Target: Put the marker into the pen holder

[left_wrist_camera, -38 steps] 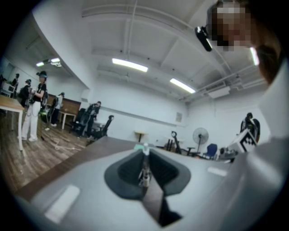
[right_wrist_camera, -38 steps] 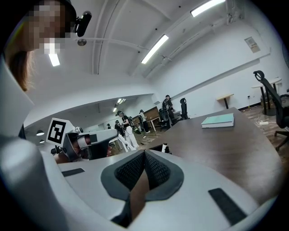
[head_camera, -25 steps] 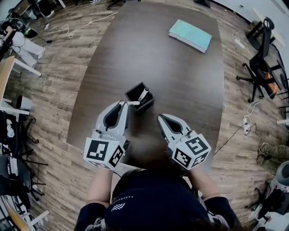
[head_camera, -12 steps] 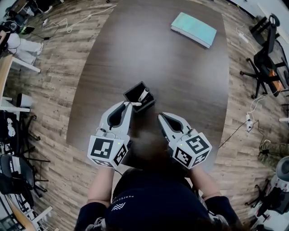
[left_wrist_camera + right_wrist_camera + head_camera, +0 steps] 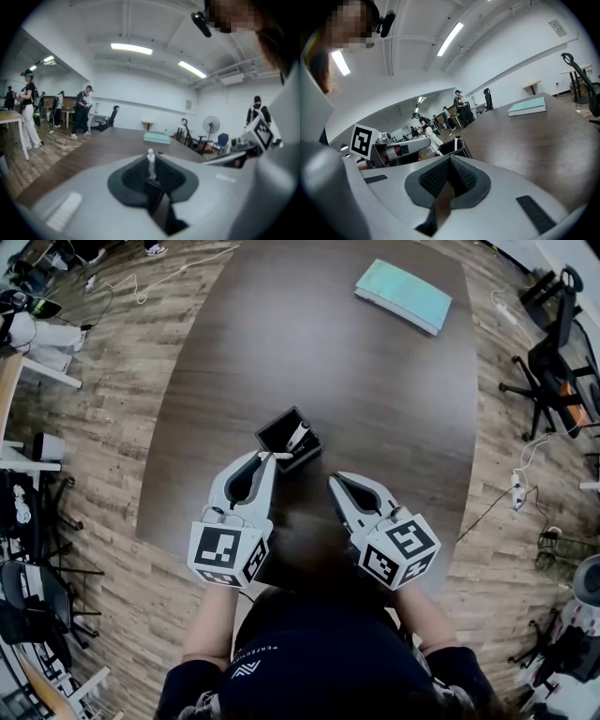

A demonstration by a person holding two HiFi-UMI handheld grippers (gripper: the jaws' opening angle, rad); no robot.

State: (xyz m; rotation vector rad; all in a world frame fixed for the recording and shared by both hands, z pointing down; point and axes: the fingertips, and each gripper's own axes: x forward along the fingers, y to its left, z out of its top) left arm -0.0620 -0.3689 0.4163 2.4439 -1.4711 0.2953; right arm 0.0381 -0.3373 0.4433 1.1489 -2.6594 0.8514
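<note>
A black square pen holder (image 5: 281, 435) stands on the dark wooden table (image 5: 375, 409), with one white marker (image 5: 298, 435) leaning inside it. My left gripper (image 5: 263, 457) is at the holder's near edge, shut on a second white marker (image 5: 277, 456) that lies crosswise at its tips. In the left gripper view this marker (image 5: 151, 165) sticks up from the closed jaws of the left gripper (image 5: 153, 185). My right gripper (image 5: 332, 486) hovers just right of the holder, shut and empty. From the right gripper (image 5: 450, 160) I see the pen holder (image 5: 453, 146) to the left.
A teal book (image 5: 403, 296) lies at the table's far right end. Office chairs (image 5: 553, 324) and floor cables (image 5: 511, 493) are to the right of the table. Several people (image 5: 28, 112) stand far off at the left.
</note>
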